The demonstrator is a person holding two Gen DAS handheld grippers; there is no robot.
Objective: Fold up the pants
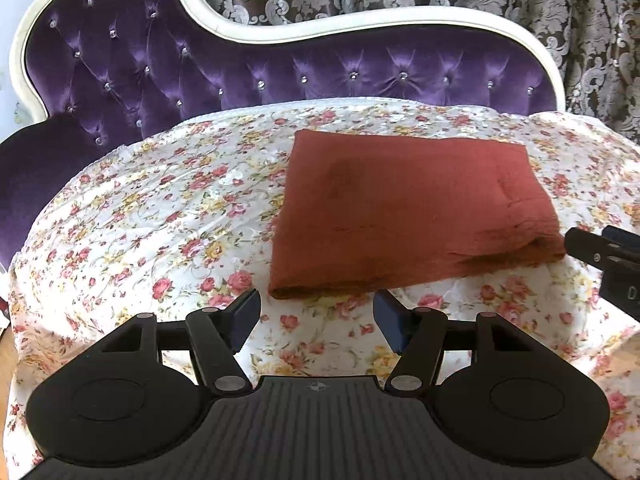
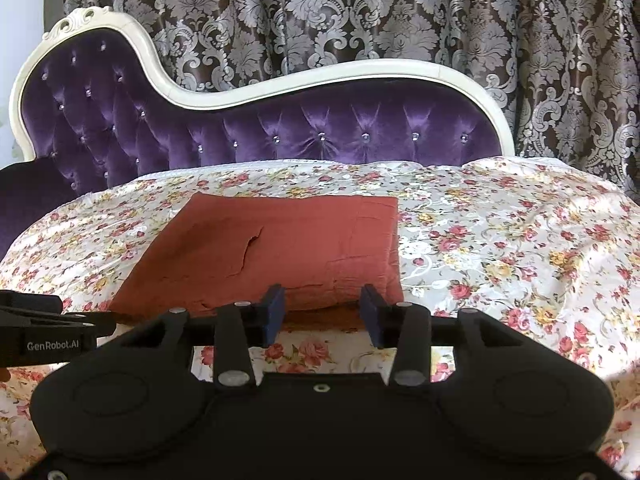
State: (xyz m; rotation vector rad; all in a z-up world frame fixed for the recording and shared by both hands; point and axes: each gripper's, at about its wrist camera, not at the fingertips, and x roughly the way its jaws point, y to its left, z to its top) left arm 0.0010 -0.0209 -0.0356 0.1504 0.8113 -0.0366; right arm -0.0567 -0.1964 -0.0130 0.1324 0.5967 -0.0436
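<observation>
Two grippers hang just short of the near edge of the rust-red pants (image 1: 408, 208), which lie as a compact, squared rectangle on the floral bedspread (image 1: 160, 208) covering the purple tufted chaise (image 1: 132, 64). Both the left gripper (image 1: 316, 314) and the right gripper (image 2: 322, 310) have their jaws spread and hold nothing; neither clearly touches the cloth. Judging by the stacked layers at the near right corner and the neat outline, folding looks essentially done. What may remain is a final smoothing of the small crease on top, or simply backing away. Behind hangs a damask curtain (image 2: 360, 20).
</observation>
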